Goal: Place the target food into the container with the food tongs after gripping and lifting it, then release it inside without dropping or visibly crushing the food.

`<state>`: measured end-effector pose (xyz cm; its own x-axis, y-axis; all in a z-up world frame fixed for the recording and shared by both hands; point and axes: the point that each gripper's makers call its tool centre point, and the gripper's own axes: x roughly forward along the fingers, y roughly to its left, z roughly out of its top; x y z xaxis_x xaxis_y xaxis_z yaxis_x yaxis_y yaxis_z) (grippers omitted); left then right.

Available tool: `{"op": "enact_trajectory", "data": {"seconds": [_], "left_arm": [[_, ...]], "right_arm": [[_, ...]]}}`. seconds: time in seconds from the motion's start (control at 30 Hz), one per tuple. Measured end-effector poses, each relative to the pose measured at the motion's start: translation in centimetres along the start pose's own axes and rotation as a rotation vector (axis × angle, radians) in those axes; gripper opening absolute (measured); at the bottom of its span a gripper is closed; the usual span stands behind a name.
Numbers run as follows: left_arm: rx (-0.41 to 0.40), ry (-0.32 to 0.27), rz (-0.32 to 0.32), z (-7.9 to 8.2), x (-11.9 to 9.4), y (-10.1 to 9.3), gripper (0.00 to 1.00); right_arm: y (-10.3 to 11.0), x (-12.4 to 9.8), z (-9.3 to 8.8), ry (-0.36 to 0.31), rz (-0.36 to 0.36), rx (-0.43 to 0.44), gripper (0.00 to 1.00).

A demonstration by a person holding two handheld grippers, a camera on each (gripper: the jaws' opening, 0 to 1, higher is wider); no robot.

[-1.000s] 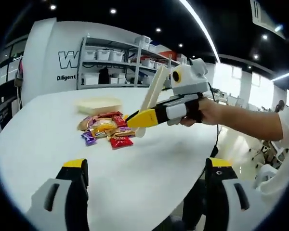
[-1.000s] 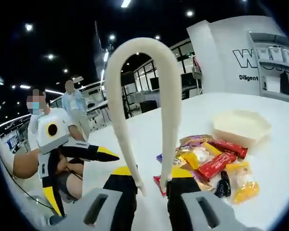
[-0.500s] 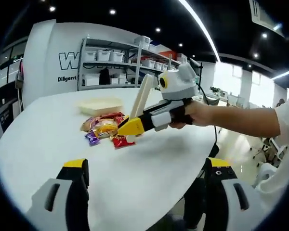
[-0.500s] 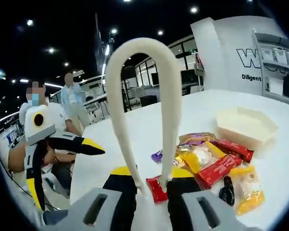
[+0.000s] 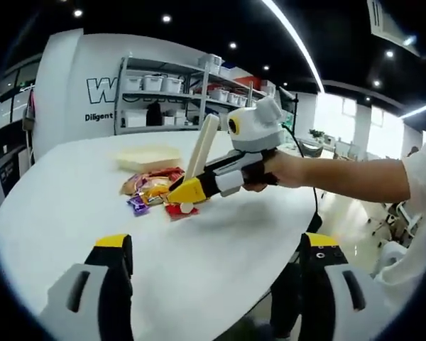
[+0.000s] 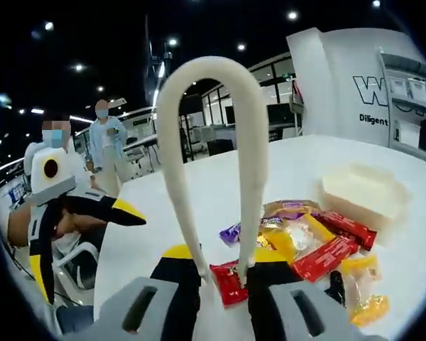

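Right gripper view, nearest first: the right hand-held gripper point(image 6: 224, 273) is clenched on the cream food tongs point(image 6: 211, 142), its yellow-tipped jaws pressing the two arms low down, the looped bend of the tongs standing high ahead of it. Just beyond the jaws, between the tong arms, lies a red snack packet point(image 6: 227, 283) flat on the white table point(image 6: 305, 163); whether the tong tips touch it cannot be told. To the right of that gripper the snack pile point(image 6: 312, 238) spreads out, red, yellow, orange and purple wrappers touching one another. Beyond the pile, further right, sits the shallow cream container point(image 6: 366, 195), apart from the packets. Off to the left the left hand-held gripper point(image 6: 92, 213) hangs past the table edge, jaws spread and holding nothing. Two people point(image 6: 103, 142) stand in the background behind it.

Left gripper view: the left hand-held gripper's own jaws rise wide apart at the bottom, released, over bare table. Ahead, the right hand-held gripper, held by a hand point(image 5: 284, 170), points its yellow tip down at the near edge of the pile, the tongs slanting up from it. The container lies behind the pile. Shelving point(image 5: 167, 96) with storage bins lines the far wall.
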<state>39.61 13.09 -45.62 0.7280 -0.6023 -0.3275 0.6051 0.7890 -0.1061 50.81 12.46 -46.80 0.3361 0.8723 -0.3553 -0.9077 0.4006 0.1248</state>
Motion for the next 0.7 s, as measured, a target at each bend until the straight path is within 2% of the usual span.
{"op": "enact_trajectory", "data": {"seconds": [0.4, 0.53, 0.63, 0.7], "left_arm": [[-0.009, -0.001, -0.007, -0.1, 0.0, 0.0, 0.95], [-0.010, -0.002, -0.005, -0.1, -0.1, 0.2, 0.94], [-0.013, -0.003, -0.004, -0.1, 0.0, 0.2, 0.95], [-0.011, -0.001, -0.004, -0.1, 0.0, 0.2, 0.94]], "right_arm": [[0.0, 0.5, -0.7, 0.032, -0.002, -0.058, 0.20], [0.1, 0.7, -0.9, 0.038, 0.001, -0.040, 0.18], [0.1, 0.7, -1.1, 0.053, -0.002, 0.045, 0.14], [-0.2, 0.7, -1.1, 0.051, -0.011, 0.041, 0.13]]}}
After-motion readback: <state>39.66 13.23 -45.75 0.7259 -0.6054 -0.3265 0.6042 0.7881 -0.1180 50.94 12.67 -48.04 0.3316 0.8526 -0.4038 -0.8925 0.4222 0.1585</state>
